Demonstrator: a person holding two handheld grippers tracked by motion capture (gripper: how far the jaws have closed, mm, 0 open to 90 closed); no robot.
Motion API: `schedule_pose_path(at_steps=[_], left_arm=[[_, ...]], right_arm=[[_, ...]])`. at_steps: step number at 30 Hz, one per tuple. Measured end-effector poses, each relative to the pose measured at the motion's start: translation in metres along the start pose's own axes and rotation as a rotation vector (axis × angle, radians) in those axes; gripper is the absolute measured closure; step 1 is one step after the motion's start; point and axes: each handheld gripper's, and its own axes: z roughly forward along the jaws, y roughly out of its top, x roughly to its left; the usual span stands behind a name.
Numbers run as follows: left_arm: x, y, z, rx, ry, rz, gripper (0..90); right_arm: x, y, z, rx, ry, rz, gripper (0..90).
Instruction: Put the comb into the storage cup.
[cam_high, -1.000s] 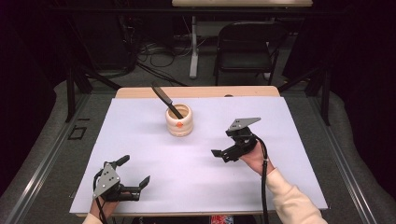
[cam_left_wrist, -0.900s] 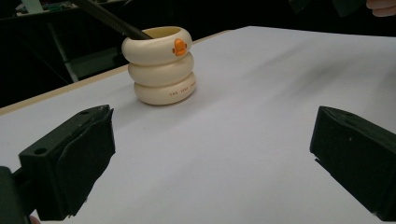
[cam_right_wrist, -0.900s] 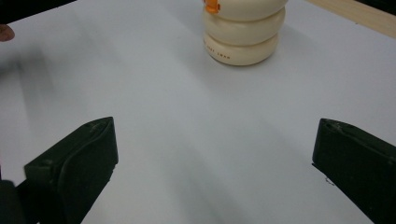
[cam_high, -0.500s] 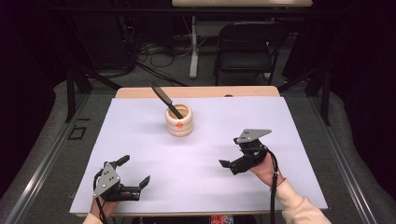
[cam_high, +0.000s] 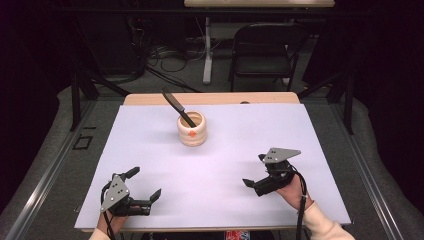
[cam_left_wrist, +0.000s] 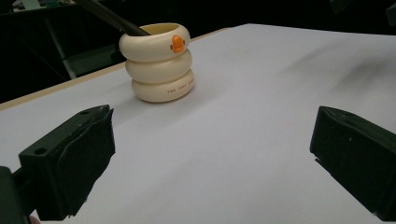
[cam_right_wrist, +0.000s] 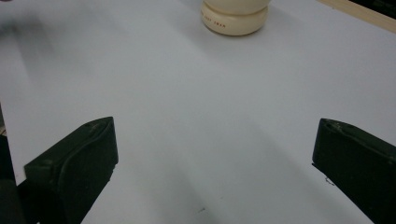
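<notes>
A cream holder (cam_high: 191, 129) made of three stacked rings, with an orange mark on its front, stands on the white table cover (cam_high: 225, 140) left of centre at the back. A black flat tool (cam_high: 177, 107) leans out of it toward the back left. My left gripper (cam_high: 145, 183) rests open at the near left corner, empty. In the left gripper view the holder (cam_left_wrist: 159, 63) and tool (cam_left_wrist: 112, 16) lie ahead of the wide-apart jaws (cam_left_wrist: 210, 163). My right gripper (cam_high: 255, 170) is open at the near right, with bare cover between its jaws (cam_right_wrist: 215, 168) and the holder's base (cam_right_wrist: 235, 18) far ahead.
A strip of wooden tabletop (cam_high: 225, 98) shows beyond the cover's far edge. A black folding chair (cam_high: 265, 50) and a pale table leg (cam_high: 206, 50) with cables stand on the floor behind. Grey floor borders the table on both sides.
My right gripper has drawn back from mid-table toward the near right edge, still open. The left gripper and the holder have stayed put.
</notes>
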Motion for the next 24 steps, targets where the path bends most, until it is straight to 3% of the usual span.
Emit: schedule_pose_path(at_steps=[12, 24], left_arm=[[-0.001, 0.000, 0.001, 0.004, 0.002, -0.002, 0.3], [-0.002, 0.000, -0.001, 0.002, 0.001, -0.005, 0.3]], right_arm=[[0.000, -0.025, -0.019, -0.022, -0.031, 0.032, 0.0], [0.005, -0.039, -0.028, -0.040, -0.056, 0.027, 0.0]])
